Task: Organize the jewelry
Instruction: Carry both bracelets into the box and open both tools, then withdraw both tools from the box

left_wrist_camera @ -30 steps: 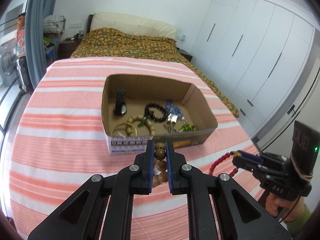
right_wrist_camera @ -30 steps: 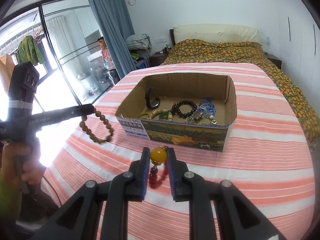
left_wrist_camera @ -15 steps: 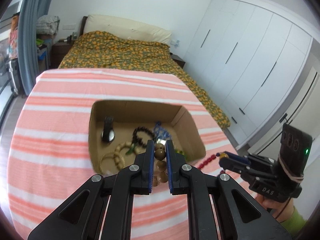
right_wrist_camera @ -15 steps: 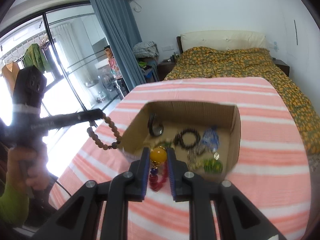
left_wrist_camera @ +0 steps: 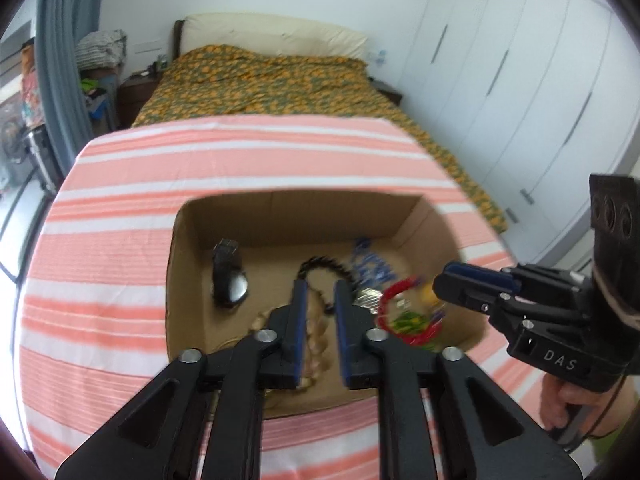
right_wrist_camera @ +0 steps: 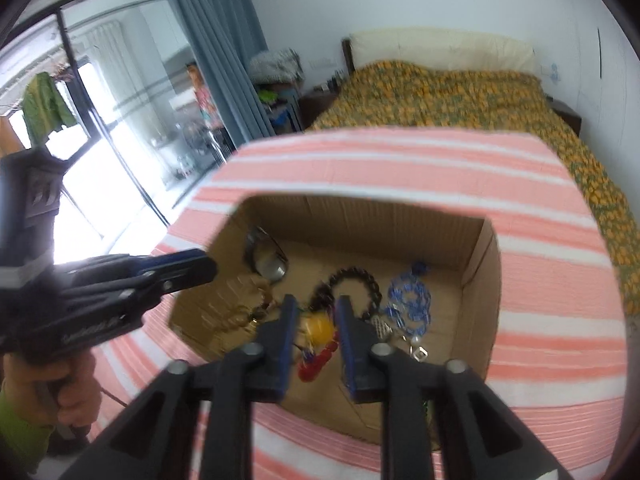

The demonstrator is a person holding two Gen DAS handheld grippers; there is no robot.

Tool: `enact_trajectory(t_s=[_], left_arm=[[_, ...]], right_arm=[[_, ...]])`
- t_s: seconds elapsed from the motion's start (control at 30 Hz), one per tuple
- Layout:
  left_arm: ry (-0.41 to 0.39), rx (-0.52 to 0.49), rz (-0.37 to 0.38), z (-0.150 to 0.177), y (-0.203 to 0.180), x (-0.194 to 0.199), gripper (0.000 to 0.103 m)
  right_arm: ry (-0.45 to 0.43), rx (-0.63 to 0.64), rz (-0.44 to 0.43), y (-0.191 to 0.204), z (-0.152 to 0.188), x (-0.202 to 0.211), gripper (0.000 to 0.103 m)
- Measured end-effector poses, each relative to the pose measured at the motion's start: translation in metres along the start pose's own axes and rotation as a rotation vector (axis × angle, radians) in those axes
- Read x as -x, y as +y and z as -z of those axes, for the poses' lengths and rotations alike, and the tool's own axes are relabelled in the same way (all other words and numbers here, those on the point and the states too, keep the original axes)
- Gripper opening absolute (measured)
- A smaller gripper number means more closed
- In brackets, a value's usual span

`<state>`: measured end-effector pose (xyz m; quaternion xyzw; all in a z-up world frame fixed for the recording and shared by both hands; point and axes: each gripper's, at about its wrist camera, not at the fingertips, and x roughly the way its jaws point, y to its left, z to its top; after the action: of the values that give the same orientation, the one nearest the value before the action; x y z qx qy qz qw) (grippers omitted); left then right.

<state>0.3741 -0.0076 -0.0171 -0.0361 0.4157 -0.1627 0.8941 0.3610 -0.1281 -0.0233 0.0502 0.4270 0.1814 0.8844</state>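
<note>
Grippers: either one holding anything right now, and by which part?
Nothing is held. The left gripper and right gripper both stand open over the cardboard box; the wooden bead bracelet and the red bead bracelet lie loose below them.

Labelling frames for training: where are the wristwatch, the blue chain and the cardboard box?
wristwatch [left_wrist_camera: 234,286], left wrist view, on its face.
blue chain [right_wrist_camera: 412,300], right wrist view, on its links.
cardboard box [right_wrist_camera: 482,276], right wrist view, on its right wall.

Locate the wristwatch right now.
The wristwatch lies in the cardboard box, near its far-left corner in both wrist views, left of the dark bead bracelet.
</note>
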Motion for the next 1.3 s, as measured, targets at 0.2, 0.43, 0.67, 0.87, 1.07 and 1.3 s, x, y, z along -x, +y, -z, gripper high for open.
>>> enact_trajectory(t_s=[0.2,0.43,0.67,0.87,1.07,1.3], left_arm=[[-0.028,-0.017,-0.104,0.025,0.003,0.000,0.091],[-0.109,-0.088,-0.274,0.038,-0.021,0.029,0.101],[-0.180,-0.103,-0.439,0.039,-0.046,0.069,0.103],[-0.111,-0.077,-0.394,0.035,-0.048,0.081,0.103],[-0.060,-0.024,-0.383,0.030,-0.039,0.079,0.103],[-0.050,0.035,-0.402,0.027,-0.024,0.079,0.103]], right_arm=[[-0.032,-0.057,0.051,-0.013,0.017,0.007,0.083],[-0.101,0.015,0.172,0.004,0.021,0.051,0.087],[-0.155,-0.018,0.204,0.021,0.019,0.094,0.087],[-0.113,-0.016,0.238,0.035,0.018,0.101,0.087],[-0.109,0.002,0.231,0.047,0.015,0.101,0.087],[-0.100,0.036,0.228,0.061,0.013,0.100,0.087]])
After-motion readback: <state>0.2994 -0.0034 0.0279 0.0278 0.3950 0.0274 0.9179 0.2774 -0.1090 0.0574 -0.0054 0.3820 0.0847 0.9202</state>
